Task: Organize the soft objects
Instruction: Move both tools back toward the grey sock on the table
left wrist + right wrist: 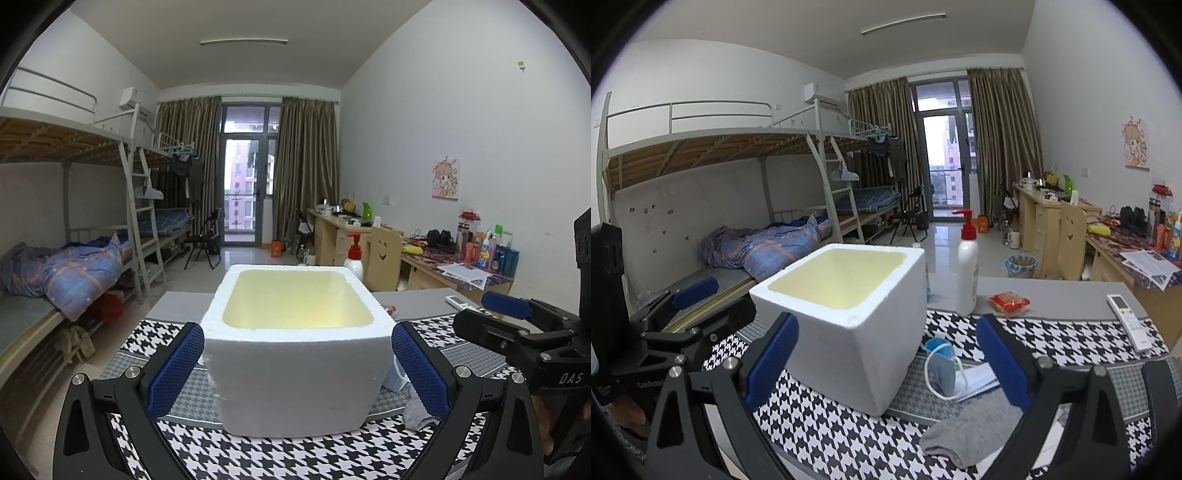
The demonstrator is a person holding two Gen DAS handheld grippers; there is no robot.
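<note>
- Left wrist view: the white foam box point(295, 350) stands on the houndstooth cloth point(258, 458) of the table, straight ahead of the left gripper point(297, 365), its near wall between the two blue pads.
- The left gripper is spread wide, wider than the box, and holds nothing; whether the pads touch the box walls cannot be told.
- A grey sock point(417, 411) lies crumpled beside the box's right lower corner, partly behind the right pad.
- Right wrist view: the grey sock point(971, 432) lies flat on the cloth just ahead of the right gripper point(886, 362), between its fingers and nearer the right one.
- The right gripper is wide open and empty.
- A blue face mask point(945, 365) with white loops rests between sock and box, near the box's right wall.
</note>
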